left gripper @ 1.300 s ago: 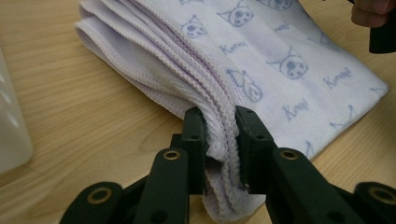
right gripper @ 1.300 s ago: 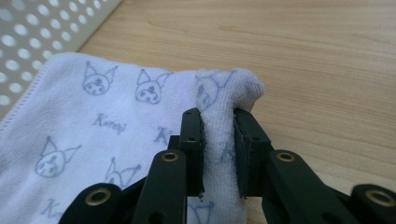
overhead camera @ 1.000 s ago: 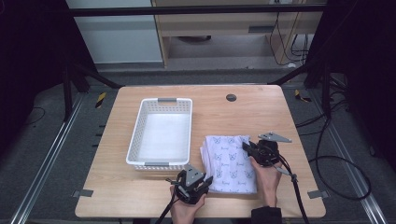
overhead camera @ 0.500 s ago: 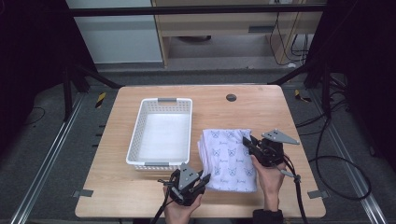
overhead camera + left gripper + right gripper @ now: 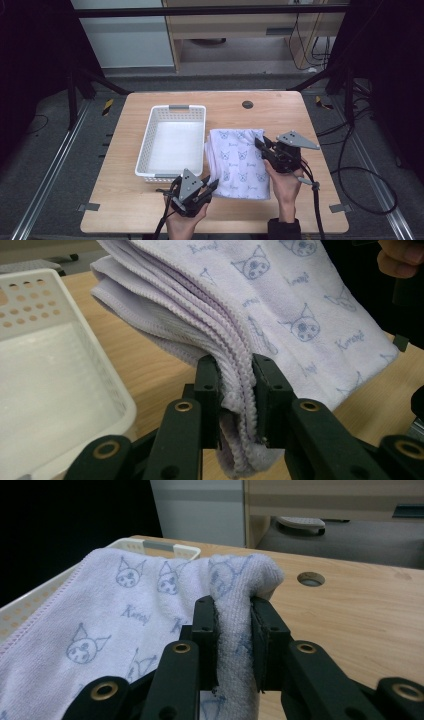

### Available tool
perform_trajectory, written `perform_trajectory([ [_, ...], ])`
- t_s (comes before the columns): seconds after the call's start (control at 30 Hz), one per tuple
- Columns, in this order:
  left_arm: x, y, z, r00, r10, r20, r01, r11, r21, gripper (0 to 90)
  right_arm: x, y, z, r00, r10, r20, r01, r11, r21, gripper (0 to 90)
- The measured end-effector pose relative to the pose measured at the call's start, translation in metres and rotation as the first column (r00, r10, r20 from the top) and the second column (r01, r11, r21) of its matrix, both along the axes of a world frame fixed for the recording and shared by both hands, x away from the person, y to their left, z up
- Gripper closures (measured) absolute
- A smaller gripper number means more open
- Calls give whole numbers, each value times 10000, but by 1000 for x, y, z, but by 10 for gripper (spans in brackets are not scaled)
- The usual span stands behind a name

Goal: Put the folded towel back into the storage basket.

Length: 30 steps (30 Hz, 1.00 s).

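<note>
Looking down from the high view, I see a folded lilac towel (image 5: pixel 239 162) printed with small cat faces lying on the wooden table (image 5: pixel 125 210), just to the right of a white perforated basket (image 5: pixel 172 142) whose floor is bare. My left gripper (image 5: pixel 209 185) sits near the table's front edge, its jaws reaching the towel's near-left corner; my right gripper (image 5: pixel 262 146) meets the towel at its right side, toward the far end. In the left gripper view the two black jaws are nearly closed and pinch a thick stack of stitched towel edges (image 5: pixel 235 375) between them — several layers are clamped, with the rest of the cloth fanning up and away over the tabletop, and the basket wall (image 5: pixel 85 365) sits close on the left of that view. In the right gripper view the jaws are likewise drawn in tight on a bunched fold of the towel (image 5: pixel 235 625), which humps up above the jaw tips before spreading out to the left. Beyond it I can make out the basket's rim (image 5: pixel 165 548) and a round grommet hole (image 5: pixel 310 579) in the tabletop. Each gripper is held by a hand coming in from the bottom edge — cables trail back from both.
</note>
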<state>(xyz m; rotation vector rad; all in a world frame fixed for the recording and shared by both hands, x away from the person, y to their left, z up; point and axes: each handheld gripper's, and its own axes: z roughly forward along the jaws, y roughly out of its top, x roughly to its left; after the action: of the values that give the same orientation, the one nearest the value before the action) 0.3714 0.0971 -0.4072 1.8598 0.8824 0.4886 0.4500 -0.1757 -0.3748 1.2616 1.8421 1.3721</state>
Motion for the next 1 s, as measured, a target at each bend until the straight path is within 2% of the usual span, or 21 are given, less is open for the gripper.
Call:
perform_trajectory([
  [0.37,4,22,22,9981,446,423,-437,9988,-221,740,9,19,20,9986,249,462,-253,9996,83,754],
  [0.57,6,33,27,9963,716,482,-696,9967,-417,740,15,32,26,9973,450,573,-452,9990,33,753],
  [1.0,12,49,34,9907,1215,620,-1183,9916,-525,740,24,51,35,9952,547,815,-557,9984,95,752],
])
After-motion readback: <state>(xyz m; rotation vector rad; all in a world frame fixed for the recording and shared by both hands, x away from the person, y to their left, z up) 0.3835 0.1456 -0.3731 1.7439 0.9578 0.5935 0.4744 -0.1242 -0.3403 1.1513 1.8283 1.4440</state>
